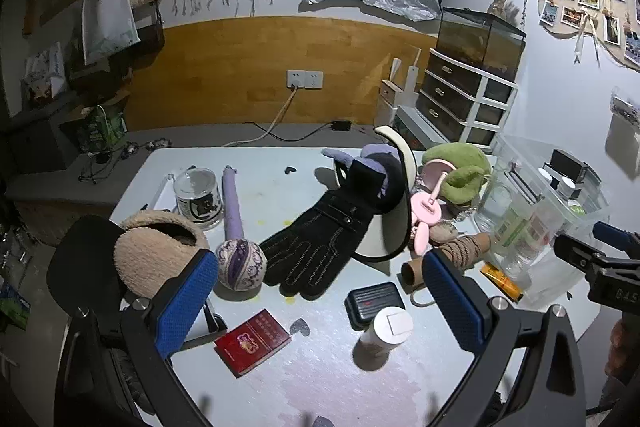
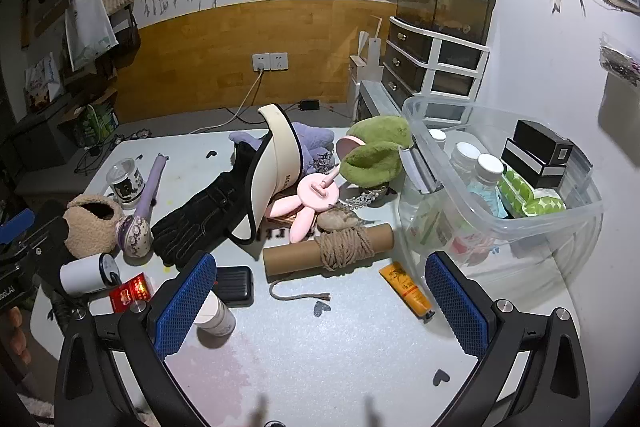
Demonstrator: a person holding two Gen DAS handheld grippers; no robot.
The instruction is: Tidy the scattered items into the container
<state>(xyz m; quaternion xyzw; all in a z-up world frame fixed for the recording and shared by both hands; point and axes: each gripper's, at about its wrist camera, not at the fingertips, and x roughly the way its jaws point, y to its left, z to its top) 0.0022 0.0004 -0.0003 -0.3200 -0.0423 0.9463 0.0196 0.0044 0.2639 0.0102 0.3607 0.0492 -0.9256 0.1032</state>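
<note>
The left hand-held gripper (image 1: 320,307) is held wide above the near side of the bench (image 1: 320,379), with nothing between its blue pads (image 1: 186,303); a dark case (image 1: 374,303) and a white bottle (image 1: 386,331) are seen in the gap between them, and a red box (image 1: 252,341) lies at about 7 o'clock from the case. Past the left pad, at 10 o'clock, a beige fuzzy pouch (image 1: 154,253) is found, with a patterned ball (image 1: 241,265) just beside it and a black glove (image 1: 316,247) spread toward the bench's middle. A glass jar (image 1: 199,197) stands farther back at 11 o'clock. The right hand-held gripper (image 2: 320,299) is likewise held wide and empty, tilted down over the bench. Just beyond its gap a cardboard tube (image 2: 300,255) wound with rope (image 2: 346,247) lies crosswise, and an orange tube (image 2: 406,291) lies near the right pad at 2 o'clock. Behind the cardboard tube a pink rabbit-eared stand (image 2: 316,199), a white visor (image 2: 276,171) and a green plush (image 2: 376,155) are piled together. The clear container (image 2: 500,227) is set at the bench's right edge, at 2 o'clock from the right hand-held gripper; bottles (image 2: 486,175), a black box (image 2: 540,151) and a green dotted pack (image 2: 528,199) are already seen inside it.
</note>
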